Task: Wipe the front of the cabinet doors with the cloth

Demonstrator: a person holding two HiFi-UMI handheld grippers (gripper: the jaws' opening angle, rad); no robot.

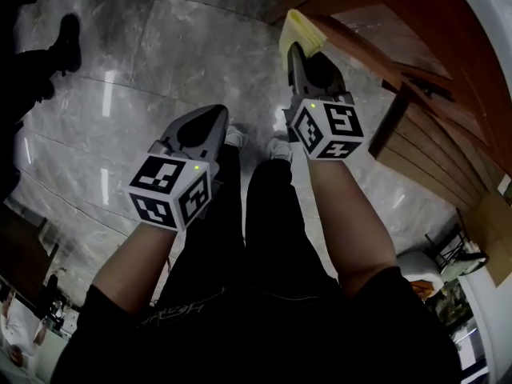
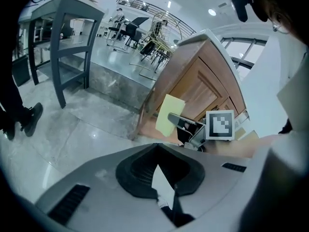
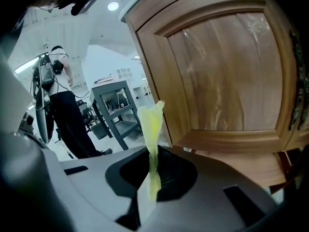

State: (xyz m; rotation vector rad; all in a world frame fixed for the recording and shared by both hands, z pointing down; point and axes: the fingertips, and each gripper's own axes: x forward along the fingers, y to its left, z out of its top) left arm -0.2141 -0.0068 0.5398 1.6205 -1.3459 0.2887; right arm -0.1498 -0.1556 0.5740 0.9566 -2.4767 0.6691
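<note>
A yellow cloth (image 1: 298, 29) sticks up from my right gripper (image 1: 294, 51), which is shut on it. In the right gripper view the cloth (image 3: 151, 129) stands pinched edge-on between the jaws, a short way in front of the wooden cabinet door (image 3: 227, 66) with its raised panel. The cabinet (image 1: 416, 62) fills the upper right of the head view. My left gripper (image 1: 216, 115) hangs lower and to the left over the floor, shut and holding nothing. From the left gripper view I see the cloth (image 2: 169, 114), the right gripper (image 2: 186, 125) and the cabinet (image 2: 203, 81) ahead.
The floor is grey polished marble (image 1: 144, 70). My own legs and white shoes (image 1: 234, 138) are below the grippers. A grey metal table (image 2: 63, 37) stands at the left, and a bystander's leg and shoe (image 2: 26, 117) are near it. Another person (image 3: 65, 110) stands behind.
</note>
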